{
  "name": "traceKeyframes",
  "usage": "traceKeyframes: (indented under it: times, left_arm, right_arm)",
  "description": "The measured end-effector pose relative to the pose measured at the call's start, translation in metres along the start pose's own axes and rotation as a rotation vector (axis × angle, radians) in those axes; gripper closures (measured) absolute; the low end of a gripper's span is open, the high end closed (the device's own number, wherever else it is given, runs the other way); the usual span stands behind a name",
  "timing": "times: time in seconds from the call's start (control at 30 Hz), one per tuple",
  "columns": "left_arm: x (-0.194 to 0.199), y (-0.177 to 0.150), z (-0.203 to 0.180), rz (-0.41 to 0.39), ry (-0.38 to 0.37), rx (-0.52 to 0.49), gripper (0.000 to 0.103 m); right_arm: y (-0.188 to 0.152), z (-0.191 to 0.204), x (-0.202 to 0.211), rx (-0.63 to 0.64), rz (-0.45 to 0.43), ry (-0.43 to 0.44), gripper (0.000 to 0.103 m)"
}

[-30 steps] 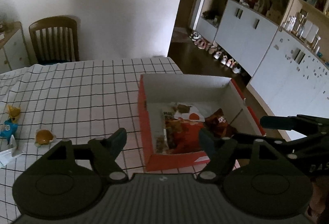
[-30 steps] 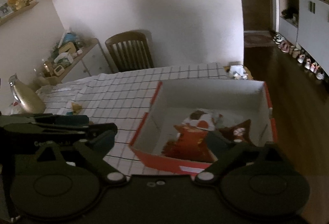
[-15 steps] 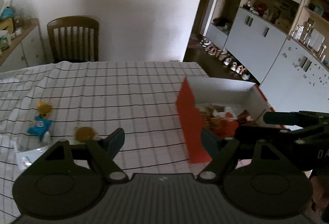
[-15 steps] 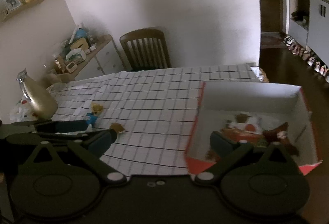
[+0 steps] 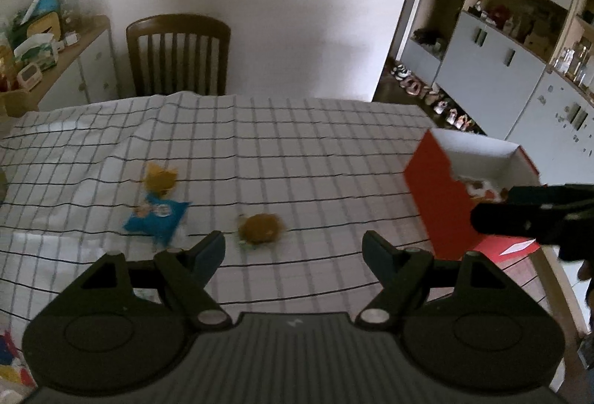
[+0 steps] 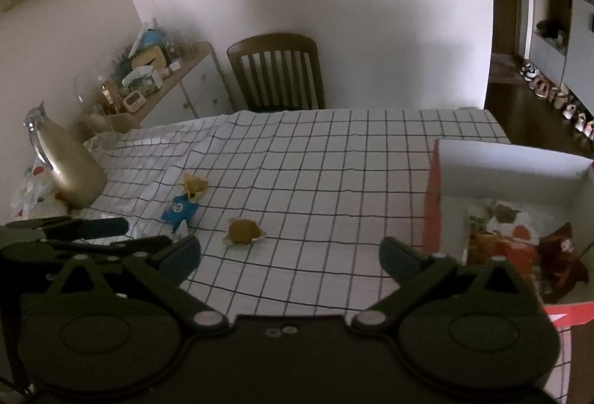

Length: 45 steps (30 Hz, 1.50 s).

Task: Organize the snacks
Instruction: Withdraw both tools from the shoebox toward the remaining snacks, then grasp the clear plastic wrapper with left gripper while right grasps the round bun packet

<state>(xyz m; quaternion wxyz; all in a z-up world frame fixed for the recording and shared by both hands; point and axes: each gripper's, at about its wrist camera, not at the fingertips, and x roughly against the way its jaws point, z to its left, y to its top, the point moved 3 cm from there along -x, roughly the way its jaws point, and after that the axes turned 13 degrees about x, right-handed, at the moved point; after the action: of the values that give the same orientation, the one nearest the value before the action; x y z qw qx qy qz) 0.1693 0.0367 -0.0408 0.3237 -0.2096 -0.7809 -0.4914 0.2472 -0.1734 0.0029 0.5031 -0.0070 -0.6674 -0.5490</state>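
Observation:
A round brown snack (image 5: 260, 227) lies on the checked tablecloth just ahead of my open left gripper (image 5: 293, 250), nothing between its fingers. Left of it lie a blue packet (image 5: 156, 216) and a yellow packet (image 5: 159, 176). The red box (image 5: 438, 196) with white inner walls stands at the table's right edge and holds several red and brown snack packets (image 6: 519, 244). My right gripper (image 6: 289, 253) is open and empty above the cloth; the brown snack (image 6: 241, 231), blue packet (image 6: 180, 213) and yellow packet (image 6: 195, 185) lie ahead to its left, the red box (image 6: 432, 203) to its right.
A wooden chair (image 5: 178, 59) stands behind the table (image 5: 297, 129). A gold jug (image 6: 65, 163) and plastic bags sit at the table's left end. A cluttered sideboard (image 6: 156, 77) lines the left wall. Cabinets and a row of shoes (image 5: 430, 96) are on the right.
Both grippers have swept left, away from over the red box toward the loose snacks on the cloth. The box has slid to the right side of both views.

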Motion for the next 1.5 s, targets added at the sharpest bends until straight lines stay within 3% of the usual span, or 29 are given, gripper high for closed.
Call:
traceKeyframes:
  times: [0.27, 0.47, 0.77, 1.03, 1.1, 1.27, 1.5]
  left_arm:
    - [-0.008, 0.002, 0.047, 0.020, -0.006, -0.081, 0.022]
    - [-0.010, -0.003, 0.068, 0.051, -0.063, -0.245, 0.022]
    - [-0.037, -0.010, 0.112, 0.146, -0.067, -0.413, 0.022]
    - [-0.072, -0.009, 0.129, 0.215, -0.072, -0.529, 0.022]
    - [-0.080, -0.008, 0.132, 0.230, -0.071, -0.550, 0.022]
    - [-0.103, -0.004, 0.139, 0.262, -0.077, -0.547, 0.022]
    - [-0.122, -0.003, 0.142, 0.301, -0.111, -0.546, 0.022]
  right_arm:
    - [0.009, 0.021, -0.035, -0.019, 0.041, 0.004, 0.001]
    - [0.015, 0.035, -0.067, 0.018, 0.080, 0.038, 0.003]
    - [0.019, 0.063, -0.117, 0.193, 0.178, 0.094, 0.008]
    - [0.022, 0.087, -0.165, 0.423, 0.272, 0.142, 0.016]
    - [0.022, 0.093, -0.177, 0.473, 0.303, 0.161, 0.022]
    - [0.025, 0.107, -0.206, 0.618, 0.339, 0.175, 0.026]
    - [0.032, 0.104, -0.239, 0.650, 0.378, 0.211, 0.030]
